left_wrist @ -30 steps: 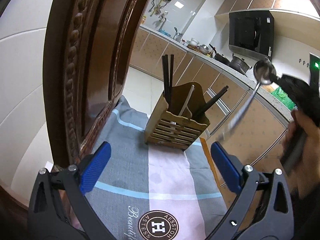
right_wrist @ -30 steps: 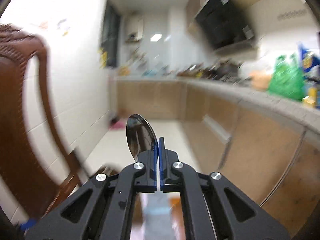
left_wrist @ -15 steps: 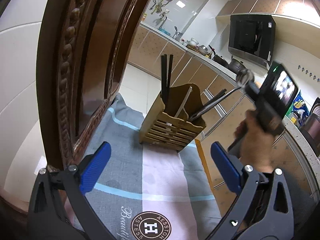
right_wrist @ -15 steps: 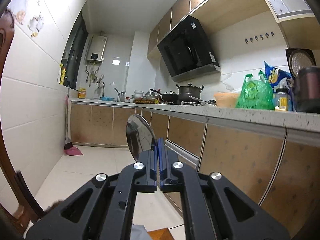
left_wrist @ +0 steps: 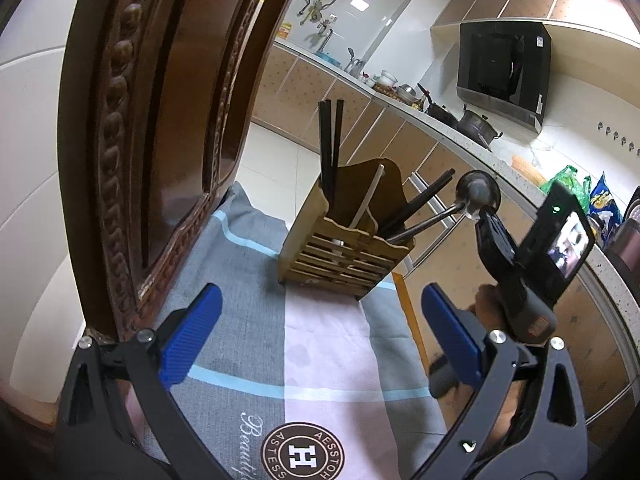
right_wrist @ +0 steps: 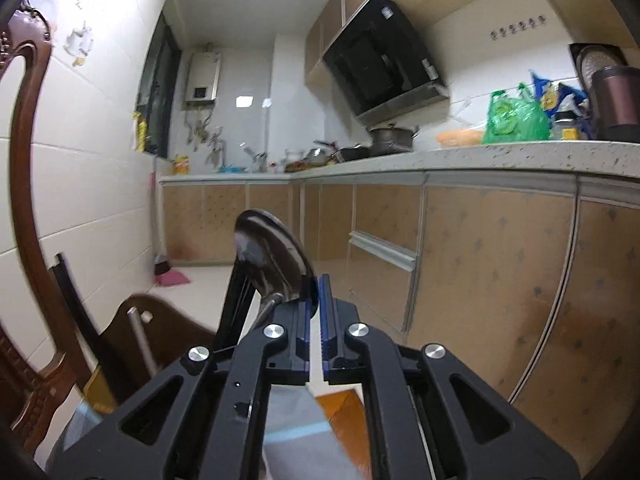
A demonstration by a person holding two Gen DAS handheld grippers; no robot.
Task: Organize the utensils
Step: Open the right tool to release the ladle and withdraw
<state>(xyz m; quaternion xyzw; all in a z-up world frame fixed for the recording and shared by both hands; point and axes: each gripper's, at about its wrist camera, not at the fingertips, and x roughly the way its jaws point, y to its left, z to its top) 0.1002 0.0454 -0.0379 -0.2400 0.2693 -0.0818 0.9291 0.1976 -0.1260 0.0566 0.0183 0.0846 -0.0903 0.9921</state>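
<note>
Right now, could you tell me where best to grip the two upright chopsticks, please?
Pinch the chopsticks together on their bare upper halves, coming in level from the front. They stand upright, side by side, well above the holder rim, with their lower ends boxed in.

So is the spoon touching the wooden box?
Touching. The left wrist view shows the spoon's handle running down into the wooden holder and leaning on its right rim, beside the black chopsticks.

Spoon point(left_wrist: 476, 196) handle now being lowered into the wooden utensil holder point(left_wrist: 344, 240), right gripper point(right_wrist: 315, 312) jaws being parted slightly, bowl being released.
</note>
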